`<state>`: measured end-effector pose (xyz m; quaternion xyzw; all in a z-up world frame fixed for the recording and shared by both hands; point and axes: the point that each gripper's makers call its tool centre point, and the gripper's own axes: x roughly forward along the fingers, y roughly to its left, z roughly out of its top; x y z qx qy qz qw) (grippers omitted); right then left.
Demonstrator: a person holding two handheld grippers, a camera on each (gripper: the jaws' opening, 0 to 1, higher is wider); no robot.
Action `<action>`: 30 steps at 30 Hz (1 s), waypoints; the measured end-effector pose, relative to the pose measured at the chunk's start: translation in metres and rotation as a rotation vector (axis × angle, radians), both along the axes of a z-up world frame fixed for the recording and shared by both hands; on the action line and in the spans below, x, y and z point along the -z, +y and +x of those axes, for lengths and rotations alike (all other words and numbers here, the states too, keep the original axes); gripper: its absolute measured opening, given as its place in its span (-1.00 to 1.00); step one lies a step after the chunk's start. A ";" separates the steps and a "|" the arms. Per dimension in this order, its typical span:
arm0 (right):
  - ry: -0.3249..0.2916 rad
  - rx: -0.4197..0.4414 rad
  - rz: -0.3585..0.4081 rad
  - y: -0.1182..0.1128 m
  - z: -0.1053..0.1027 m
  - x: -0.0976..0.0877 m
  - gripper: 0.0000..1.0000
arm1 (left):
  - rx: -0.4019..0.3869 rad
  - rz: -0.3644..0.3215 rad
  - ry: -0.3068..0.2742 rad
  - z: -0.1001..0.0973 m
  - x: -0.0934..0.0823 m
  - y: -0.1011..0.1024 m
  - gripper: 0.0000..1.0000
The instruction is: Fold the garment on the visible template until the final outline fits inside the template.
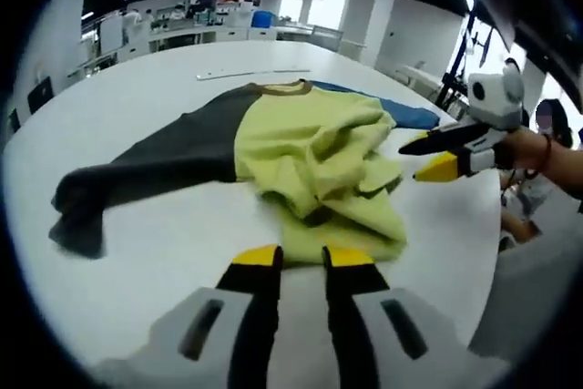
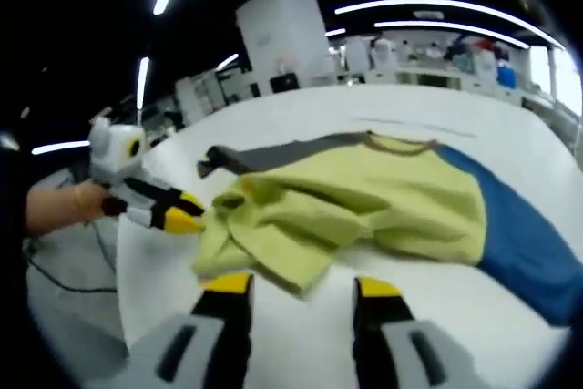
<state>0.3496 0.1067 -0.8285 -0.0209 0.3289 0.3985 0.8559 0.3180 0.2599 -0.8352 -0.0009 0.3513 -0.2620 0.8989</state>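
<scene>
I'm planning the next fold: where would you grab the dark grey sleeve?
Probably at the cuff end of the dark grey sleeve, coming in with the left gripper from the table's near edge. The sleeve lies flat and stretched away from the bunched yellow body, so its tip is free and uncovered.

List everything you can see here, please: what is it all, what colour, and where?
Garment: one, yellow-green body with a dark grey sleeve and a blue sleeve, crumpled on the table.
Table: one, white, under the garment.
Strip: one, pale, on the table beyond the collar.
Left claw: one, black with yellow tips, jaws apart, at the garment's near edge.
Right claw: one, same colours, jaws apart, near the yellow fabric.
Hand: one, holding the left claw.
</scene>
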 end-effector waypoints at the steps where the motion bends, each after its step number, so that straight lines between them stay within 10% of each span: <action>1: -0.002 -0.002 -0.004 0.000 0.001 0.001 -0.29 | 0.001 0.001 -0.002 -0.001 -0.001 -0.001 -0.69; 17: -0.077 -0.046 -0.094 0.002 0.005 0.014 -1.00 | -0.025 -0.016 0.018 -0.008 0.001 -0.002 -0.94; 30: -0.099 -0.061 -0.098 -0.012 -0.002 -0.007 -1.00 | -0.040 -0.042 -0.016 -0.011 -0.019 -0.003 -0.96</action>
